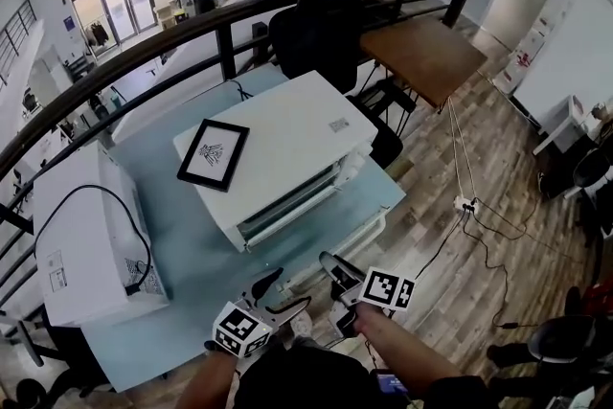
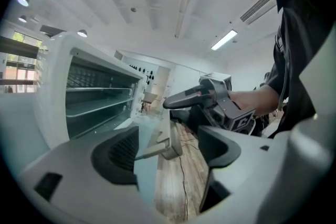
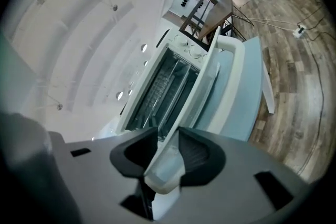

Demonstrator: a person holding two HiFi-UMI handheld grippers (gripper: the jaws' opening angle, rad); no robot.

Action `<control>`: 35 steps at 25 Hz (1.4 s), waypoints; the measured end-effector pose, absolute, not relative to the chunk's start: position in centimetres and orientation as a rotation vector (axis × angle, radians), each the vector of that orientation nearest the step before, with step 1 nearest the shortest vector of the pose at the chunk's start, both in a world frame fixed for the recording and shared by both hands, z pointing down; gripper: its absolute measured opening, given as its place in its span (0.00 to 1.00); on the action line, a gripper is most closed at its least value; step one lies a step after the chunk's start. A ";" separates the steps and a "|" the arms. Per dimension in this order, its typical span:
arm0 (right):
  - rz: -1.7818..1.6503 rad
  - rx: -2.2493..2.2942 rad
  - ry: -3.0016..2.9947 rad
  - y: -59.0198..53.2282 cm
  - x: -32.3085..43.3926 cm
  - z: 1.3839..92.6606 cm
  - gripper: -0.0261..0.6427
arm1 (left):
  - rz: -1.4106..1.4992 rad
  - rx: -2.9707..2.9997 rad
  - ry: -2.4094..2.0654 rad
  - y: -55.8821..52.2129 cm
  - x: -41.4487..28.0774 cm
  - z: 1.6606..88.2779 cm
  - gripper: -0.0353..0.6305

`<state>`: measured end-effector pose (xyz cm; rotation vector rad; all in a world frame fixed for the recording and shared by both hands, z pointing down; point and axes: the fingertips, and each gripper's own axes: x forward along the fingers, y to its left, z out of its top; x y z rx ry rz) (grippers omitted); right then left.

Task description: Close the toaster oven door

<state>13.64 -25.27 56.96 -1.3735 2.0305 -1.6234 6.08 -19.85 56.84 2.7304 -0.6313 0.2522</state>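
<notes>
Pinching narrowly, the right claw (image 3: 167, 140) has a corner of the toaster oven door (image 3: 209, 81) between its pads, both of them touching it. The left claw (image 2: 169, 135) stands wide and grips nothing, with the end of the door's handle just past its tips. In the head view the door hangs open from the toaster oven (image 1: 287, 124), whose mouth faces 5 o'clock and whose long axis runs from 8 to 2 o'clock, mid-worktop (image 1: 182, 273). The right forearm (image 1: 402, 352) and left forearm (image 1: 209, 380) enter from 6 o'clock, with the claws side by side, pointing toward 11 o'clock.
</notes>
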 end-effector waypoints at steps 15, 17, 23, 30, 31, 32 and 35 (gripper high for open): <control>-1.412 -1.568 2.022 -26.6 19.8 55.7 0.38 | 0.250 2.704 -0.754 -23.7 4.5 54.8 0.50; -1.505 -1.433 1.925 -26.9 18.6 56.6 0.42 | 0.220 2.675 -0.775 -24.3 4.2 54.4 0.50; -1.536 -1.120 1.821 -29.6 15.9 56.0 0.28 | 0.172 2.640 -0.859 -25.8 3.4 53.5 0.49; -1.547 -0.968 1.874 -32.1 14.4 54.3 0.23 | 0.130 2.616 -1.129 -28.0 1.0 51.5 0.49; -1.544 -0.959 1.883 -32.6 14.2 53.9 0.23 | 0.141 2.630 -1.189 -28.0 0.4 50.9 0.49; -1.542 -0.950 1.889 -33.0 13.9 53.6 0.23 | 0.142 2.639 -1.246 -27.9 -0.3 50.3 0.48; -1.534 -0.942 1.890 -34.1 13.2 52.8 0.22 | 0.091 2.640 -1.335 -27.5 -2.1 48.8 0.46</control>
